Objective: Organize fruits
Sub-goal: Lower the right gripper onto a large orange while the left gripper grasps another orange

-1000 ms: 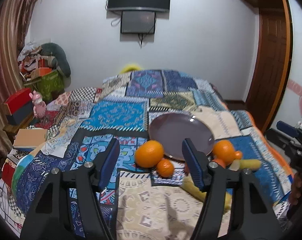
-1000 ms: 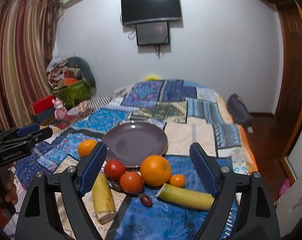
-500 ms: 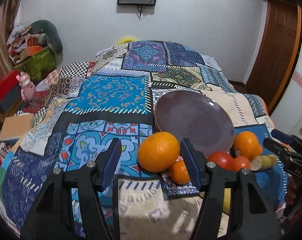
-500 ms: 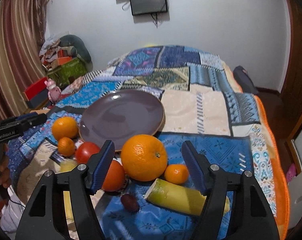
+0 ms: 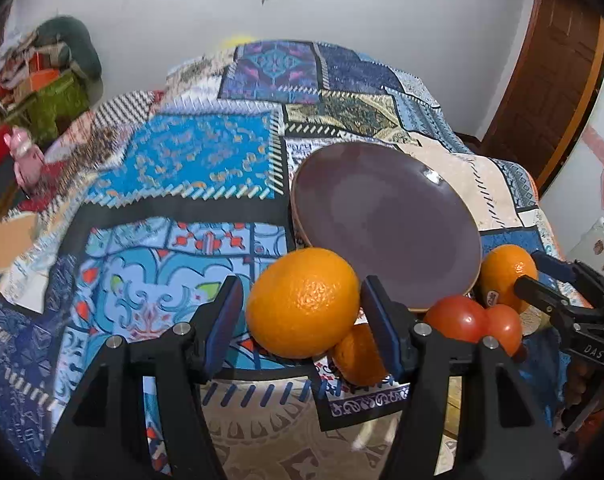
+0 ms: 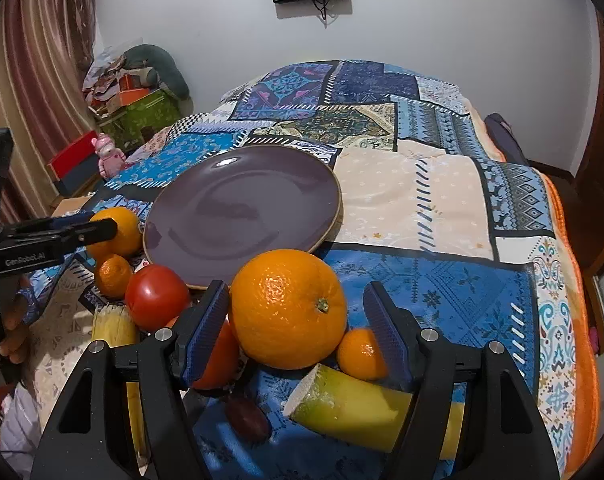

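As both descended | left gripper (image 5: 302, 316), right gripper (image 6: 296, 320) now straddle oranges.

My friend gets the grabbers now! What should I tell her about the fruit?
Left gripper: open, jaws around one big orange, not squeezing.
Right gripper: open, jaws around the other big orange, a gap on its right side.
Plate: on the bed quilt, nothing on it.
Beside the plate: two tomatoes, small oranges, banana pieces, a dark grape-like fruit.
Done: nothing moved onto the plate yet.
Left: grip, lift, probably fill the plate.
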Available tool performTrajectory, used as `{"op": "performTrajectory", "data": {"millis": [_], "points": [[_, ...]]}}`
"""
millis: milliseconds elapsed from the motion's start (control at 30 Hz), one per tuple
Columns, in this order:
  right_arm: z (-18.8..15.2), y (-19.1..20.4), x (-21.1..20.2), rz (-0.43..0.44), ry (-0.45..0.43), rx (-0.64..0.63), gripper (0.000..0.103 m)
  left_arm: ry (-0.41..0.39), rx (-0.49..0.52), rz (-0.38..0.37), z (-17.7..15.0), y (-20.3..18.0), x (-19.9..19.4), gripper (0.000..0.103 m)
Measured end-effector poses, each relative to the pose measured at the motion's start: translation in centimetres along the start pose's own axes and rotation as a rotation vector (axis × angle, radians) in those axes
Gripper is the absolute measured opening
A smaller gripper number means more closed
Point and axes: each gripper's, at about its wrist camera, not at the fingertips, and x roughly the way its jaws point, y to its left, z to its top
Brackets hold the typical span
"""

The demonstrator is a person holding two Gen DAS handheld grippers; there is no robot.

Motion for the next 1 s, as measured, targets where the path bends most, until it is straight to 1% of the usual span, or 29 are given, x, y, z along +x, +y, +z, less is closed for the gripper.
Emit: {"op": "performTrajectory", "data": {"millis": [100, 267, 333, 433, 500, 600, 700, 767, 1000], "points": [[0.0, 0.1, 0.6, 0.014, 0.019, 0.001, 0.067, 0.018, -0.007, -0.006, 0.0, 0.0, 0.5, 0.063], [-0.2, 0.0, 1.3, 0.024, 0.041, 0.017, 0.069, 0.046, 0.018, 0.019, -0.2, -0.5, 1.1, 0.064], [-0.1, -0.1, 1.4, 0.028, 0.048, 0.023, 0.069, 0.058, 0.013, 0.016, -0.3, -0.5, 1.4, 0.064], [0.0, 0.1, 1.6, 0.024, 0.054, 0.012, 0.069, 0.091, -0.015, -0.016, 0.0, 0.1, 1.9, 0.066], [0.2, 0.1, 1.8, 0.022, 0.061, 0.001, 0.069, 0.122, -0.051, -0.047, 0.1, 0.8, 2.4, 0.068], [0.4, 0.0, 2.3, 0.041, 0.080, 0.009, 0.067, 0.151, -0.092, -0.080, 0.2, 1.5, 2.9, 0.069], [0.3, -0.1, 2.3, 0.049, 0.076, 0.021, 0.067, 0.146, -0.076, -0.063, 0.3, 1.1, 3.1, 0.069], [0.2, 0.0, 2.2, 0.044, 0.068, 0.019, 0.067, 0.148, -0.069, -0.065, 0.4, 1.0, 3.1, 0.065], [0.3, 0.0, 2.1, 0.045, 0.077, 0.024, 0.066, 0.142, -0.051, -0.054, 0.6, 0.7, 2.9, 0.065]]}}
